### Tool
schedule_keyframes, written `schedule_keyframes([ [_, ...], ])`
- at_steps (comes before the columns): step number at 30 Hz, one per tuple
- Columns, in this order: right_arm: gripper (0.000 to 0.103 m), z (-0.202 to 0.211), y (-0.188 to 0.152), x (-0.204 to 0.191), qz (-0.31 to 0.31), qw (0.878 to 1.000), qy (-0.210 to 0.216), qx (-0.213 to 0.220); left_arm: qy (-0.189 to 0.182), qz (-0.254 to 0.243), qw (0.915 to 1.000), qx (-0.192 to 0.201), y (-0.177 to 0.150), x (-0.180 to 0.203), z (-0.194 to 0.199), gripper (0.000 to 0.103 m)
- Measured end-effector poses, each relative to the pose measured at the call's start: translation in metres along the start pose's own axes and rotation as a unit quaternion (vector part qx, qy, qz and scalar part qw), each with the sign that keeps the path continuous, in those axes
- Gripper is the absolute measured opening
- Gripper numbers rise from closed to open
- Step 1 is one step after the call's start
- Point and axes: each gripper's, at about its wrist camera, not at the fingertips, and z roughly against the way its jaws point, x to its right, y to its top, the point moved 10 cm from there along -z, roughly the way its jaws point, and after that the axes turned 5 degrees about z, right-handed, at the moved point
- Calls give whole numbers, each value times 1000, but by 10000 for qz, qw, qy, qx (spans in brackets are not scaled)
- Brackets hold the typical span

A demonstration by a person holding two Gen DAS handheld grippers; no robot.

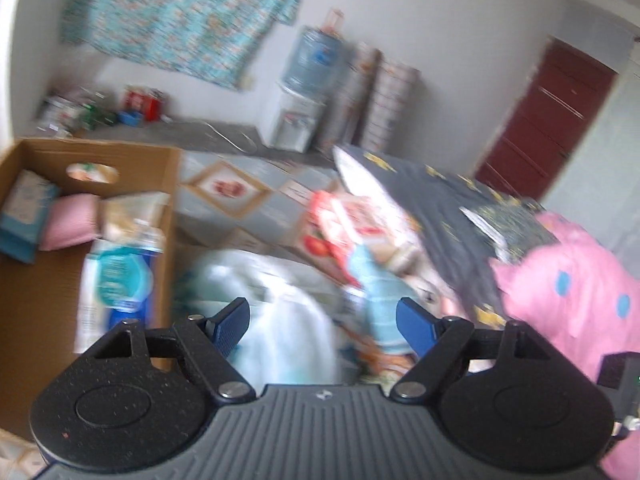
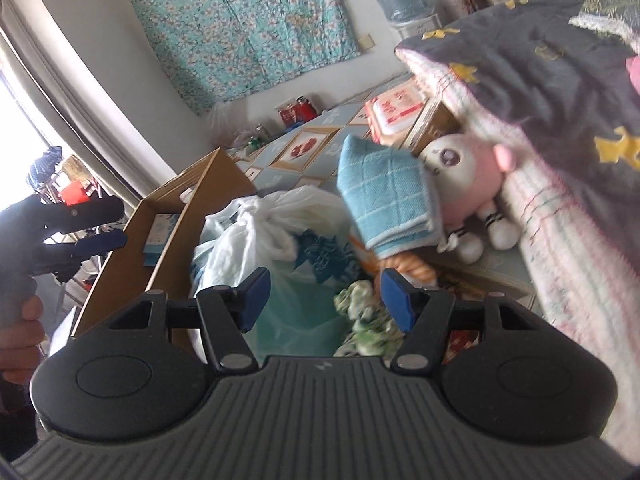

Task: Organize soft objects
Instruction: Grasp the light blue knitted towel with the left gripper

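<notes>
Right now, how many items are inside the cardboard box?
4 visible in the cardboard box: a blue-white pack far left, a pink pillow, a beige pack, and a teal-blue pack nearest. More may be hidden.

A floral cloth (image 2: 248, 28) is hanging on the wall, a water dispenser (image 1: 300, 96) is standing below it beside stacked cartons (image 1: 384, 108), and a dark red door (image 1: 548, 120) is sitting shut.

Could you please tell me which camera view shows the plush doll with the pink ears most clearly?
The right wrist view: the plush doll shows its face, eye and feet sharply beside the blue towel. The left wrist view shows only a blurred sliver of it.
</notes>
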Motion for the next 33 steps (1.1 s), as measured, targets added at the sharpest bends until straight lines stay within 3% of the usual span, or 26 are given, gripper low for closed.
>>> schedule_keyframes([
  [4, 69, -9, 15, 10, 286, 9994, -148, 83, -307, 287, 9966, -714, -7, 24, -38, 82],
  [12, 74, -51, 46, 26, 809, 9959, -325, 222, -393, 279, 9882, -1454, -8, 60, -116, 82],
  [15, 74, -72, 51, 31, 998, 9941, -388, 179, -258, 228, 9856, -1658, -7, 67, -147, 81],
  [18, 74, -92, 52, 39, 1139, 9923, -479, 74, -108, 221, 9834, -1796, -9, 69, -172, 80],
  [22, 74, -111, 49, 46, 1165, 9920, -484, -71, 46, 243, 9800, -1974, -13, 66, -201, 67],
  [31, 71, -115, 44, 43, 1413, 9887, -487, -115, 62, 458, 9775, -2060, -13, 59, -228, 49],
  [33, 55, -117, 43, 42, 1496, 9872, -530, -139, 49, 434, 9789, -1997, -12, 61, -228, 45],
])
